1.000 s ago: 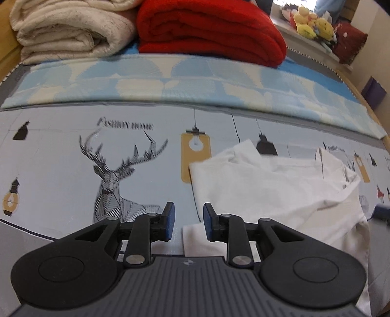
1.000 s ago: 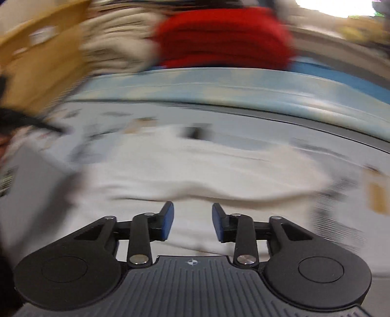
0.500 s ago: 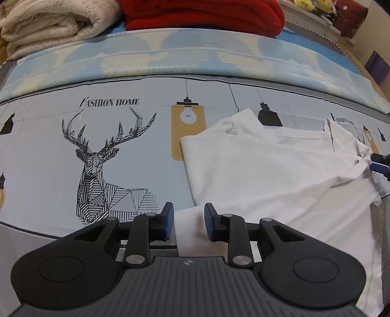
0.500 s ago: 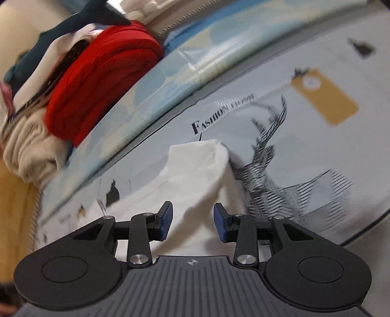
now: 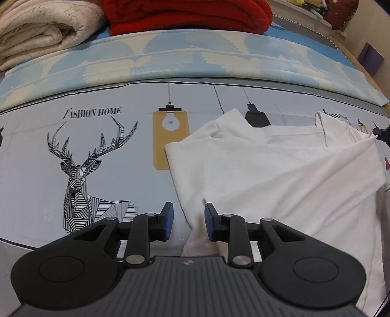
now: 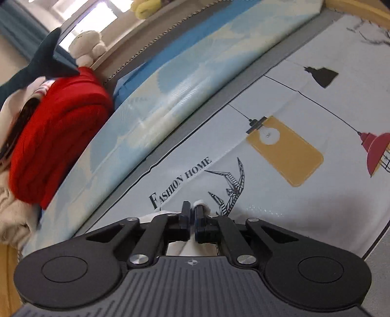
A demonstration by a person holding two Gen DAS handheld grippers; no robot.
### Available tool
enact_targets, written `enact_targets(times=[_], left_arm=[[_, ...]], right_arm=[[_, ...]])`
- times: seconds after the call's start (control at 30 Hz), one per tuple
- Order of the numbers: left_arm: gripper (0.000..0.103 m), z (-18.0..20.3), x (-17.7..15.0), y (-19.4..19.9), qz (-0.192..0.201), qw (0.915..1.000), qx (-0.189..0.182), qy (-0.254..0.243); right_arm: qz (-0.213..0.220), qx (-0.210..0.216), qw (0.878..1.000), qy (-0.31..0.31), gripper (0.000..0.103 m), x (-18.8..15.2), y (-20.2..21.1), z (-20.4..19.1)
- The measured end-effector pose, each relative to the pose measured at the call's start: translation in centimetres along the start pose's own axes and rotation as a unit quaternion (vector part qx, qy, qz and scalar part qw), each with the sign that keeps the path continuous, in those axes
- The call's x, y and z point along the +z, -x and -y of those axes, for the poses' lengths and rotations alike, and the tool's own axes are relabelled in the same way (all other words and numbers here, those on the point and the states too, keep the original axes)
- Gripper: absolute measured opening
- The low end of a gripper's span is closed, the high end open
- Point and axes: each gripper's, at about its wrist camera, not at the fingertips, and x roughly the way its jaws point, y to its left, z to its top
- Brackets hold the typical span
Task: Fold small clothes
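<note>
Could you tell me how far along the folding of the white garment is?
Early on. Done: the white garment lies spread but rumpled on the printed bedsheet. In hand: the right gripper has just closed its jaws on a bit of white cloth; the left gripper is open, straddling the garment's near edge. Left: every fold.

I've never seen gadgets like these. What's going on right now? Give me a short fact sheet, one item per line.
Setting: a bed sheet printed with a deer and lamps
Garment: a white shirt lying rumpled on the sheet
Left hand-held gripper: jaws apart, straddling the shirt's near edge, not pinching it
Right hand-held gripper: jaws have just closed on a bit of the white fabric
Behind: a red blanket and a cream blanket, both folded
Fold: not done yet
</note>
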Motion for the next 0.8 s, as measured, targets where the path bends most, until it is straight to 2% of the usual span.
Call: enact_targets(times=[0.03,0.07,0.13,0.23,0.3,0.37,0.5,0.53,0.57,0.63,0.67,0.7,0.73,0.77,0.8], left_arm=[[0.032,0.0,0.0,0.0,0.0,1.0,0.0,0.0],[0.033,-0.1,-0.1,0.0,0.001,1.0,-0.001,0.001],[0.033,-0.2,-0.1,-0.1,0.001,1.0,-0.007,0.006],[0.033,-0.4,-0.4,-0.8,-0.007,0.9992,-0.031,0.024],[0.033,-0.4,-0.7,-1.4,-0.014,0.9981,-0.047,0.037],[0.033,-0.2,-0.9,-2.2,-0.02,0.9967,-0.061,0.051],[0.039,0.1,-1.3,-3.9,-0.021,0.9943,-0.069,0.078],[0.041,0.3,-1.4,-4.4,-0.022,0.9943,-0.064,0.082],[0.041,0.5,-1.5,-4.8,-0.022,0.9944,-0.06,0.084],[0.041,1.1,-1.5,-5.5,-0.021,0.9947,-0.054,0.085],[0.039,1.5,-1.6,-5.7,-0.018,0.9952,-0.051,0.082],[0.03,1.9,-1.5,-5.7,-0.011,0.9965,-0.043,0.072],[0.002,2.4,-1.4,-5.4,0.001,0.9982,-0.025,0.054],[0.002,2.6,-1.1,-4.9,0.021,0.9989,-0.003,0.041],[0.002,2.4,-0.6,-3.6,0.061,0.9968,0.013,0.05]], right_arm=[[-0.002,-0.003,1.0,0.003,0.017,-0.1,0.1,0.2],[0.0,-0.009,1.0,0.022,0.035,-0.3,0.3,0.2],[-0.005,-0.009,0.997,0.071,0.046,-0.6,0.9,0.0],[-0.041,0.017,0.989,0.138,0.046,-1.3,1.8,0.1],[-0.07,0.033,0.978,0.196,0.046,-2.4,2.5,0.1],[-0.094,0.038,0.958,0.27,0.045,-3.7,3.1,-0.4],[-0.127,0.019,0.9,0.416,0.044,-7.7,4.0,-0.3],[-0.125,0.009,0.889,0.441,0.044,-8.5,4.0,-0.1],[-0.121,0.001,0.883,0.454,0.044,-9.1,4.0,0.1],[-0.111,-0.005,0.88,0.461,0.044,-9.9,3.7,0.3],[-0.105,0.0,0.881,0.462,0.041,-10.2,3.6,0.3],[-0.098,0.004,0.88,0.465,0.035,-10.5,3.5,0.3],[-0.09,0.002,0.88,0.466,0.02,-10.7,3.4,0.3],[-0.082,-0.01,0.88,0.469,0.011,-10.8,3.4,0.3],[-0.075,-0.015,0.879,0.472,0.01,-10.7,3.6,0.2]])
